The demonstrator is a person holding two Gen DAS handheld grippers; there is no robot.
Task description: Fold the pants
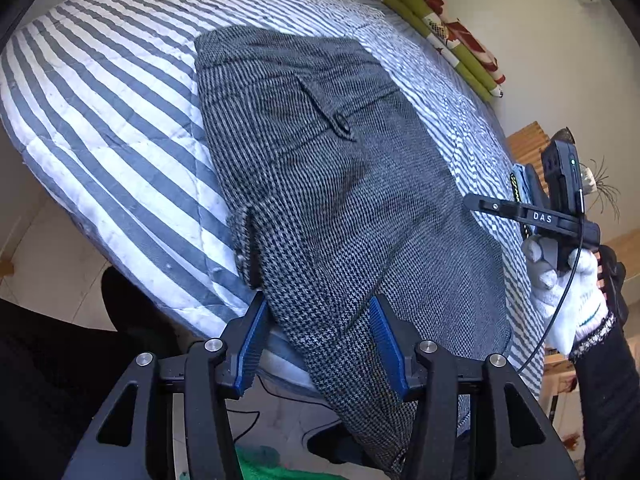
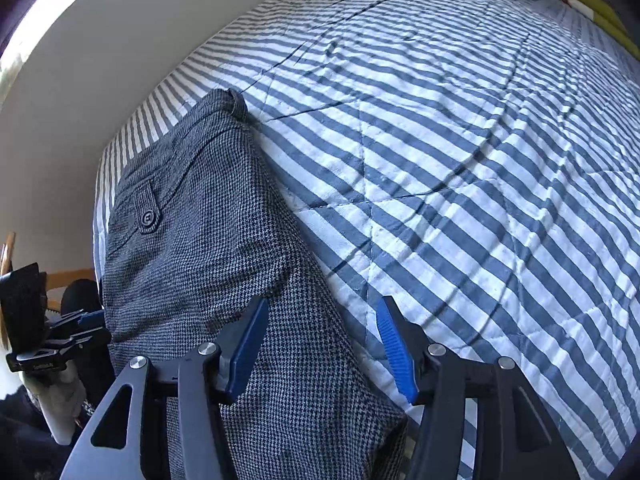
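Bedroom setting: bed (image 1: pixel 100 128) with a blue-and-white striped quilt (image 2: pixel 460 168); green patterned bedding (image 1: pixel 448 36) folded at the far edge by the wall.

Object: grey houndstooth pants (image 1: pixel 320 184), lying on the quilt near the bed's edge. Waistband end is on the bed, back pocket with button flap (image 2: pixel 146 210) facing up. Leg end runs off the mattress edge and hangs toward the floor.

Left claw (image 1: pixel 316 336): blue pads spread wide, fabric of the hanging leg lying between them, no pinch visible. Right claw (image 2: pixel 322 344): also spread wide, poised over the pants' edge and the quilt beside it, gripping nothing. A white-gloved hand (image 1: pixel 568 292) holds the right tool.

Progress (judgement): legs appear already laid one over the other lengthwise, since only one pocket side shows. Crosswise folds not done; leg end must be brought up onto the bed toward the waistband.
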